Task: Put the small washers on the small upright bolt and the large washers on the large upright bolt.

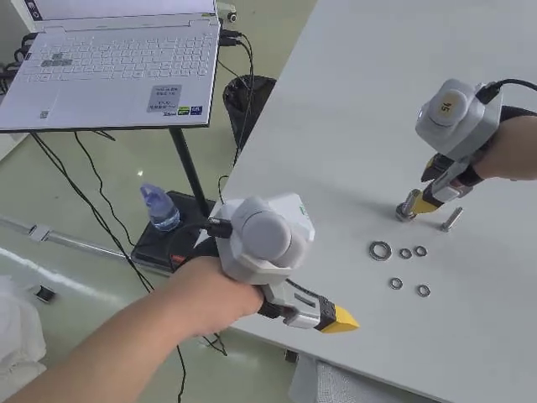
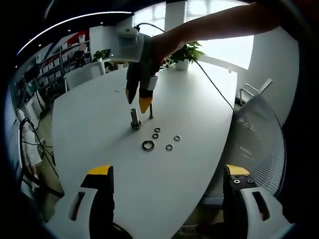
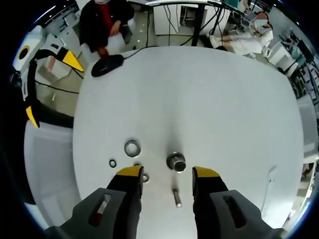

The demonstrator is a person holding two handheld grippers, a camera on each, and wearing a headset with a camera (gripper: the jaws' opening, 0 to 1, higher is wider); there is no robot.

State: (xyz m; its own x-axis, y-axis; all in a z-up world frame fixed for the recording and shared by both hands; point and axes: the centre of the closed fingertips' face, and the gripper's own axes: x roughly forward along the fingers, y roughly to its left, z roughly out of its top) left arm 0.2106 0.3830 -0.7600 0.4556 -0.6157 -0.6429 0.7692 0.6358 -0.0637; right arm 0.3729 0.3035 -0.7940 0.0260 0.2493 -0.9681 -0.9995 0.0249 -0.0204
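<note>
Two bolts stand on the white table (image 1: 352, 109): a thick large bolt (image 1: 408, 206) (image 2: 135, 119) (image 3: 176, 162) and a thin small bolt (image 1: 451, 220) (image 2: 151, 110) (image 3: 176, 196). One large washer (image 1: 380, 250) (image 2: 148, 145) (image 3: 132, 148) and several small washers (image 1: 405, 253) (image 2: 169, 147) (image 3: 113, 163) lie flat in front of them. My right gripper (image 1: 428, 201) (image 2: 139, 97) (image 3: 168, 173) hovers open just above the bolts, holding nothing. My left gripper (image 1: 340, 319) (image 2: 167, 174) is wide open and empty near the table's front edge, well short of the washers.
The table edge runs diagonally at the left; beyond it are a laptop (image 1: 117, 59) on a stand, a water bottle (image 1: 159, 208), cables and a black bin (image 1: 247, 92). A mesh chair (image 2: 259, 144) stands by the table. A person (image 3: 107, 20) sits across the table.
</note>
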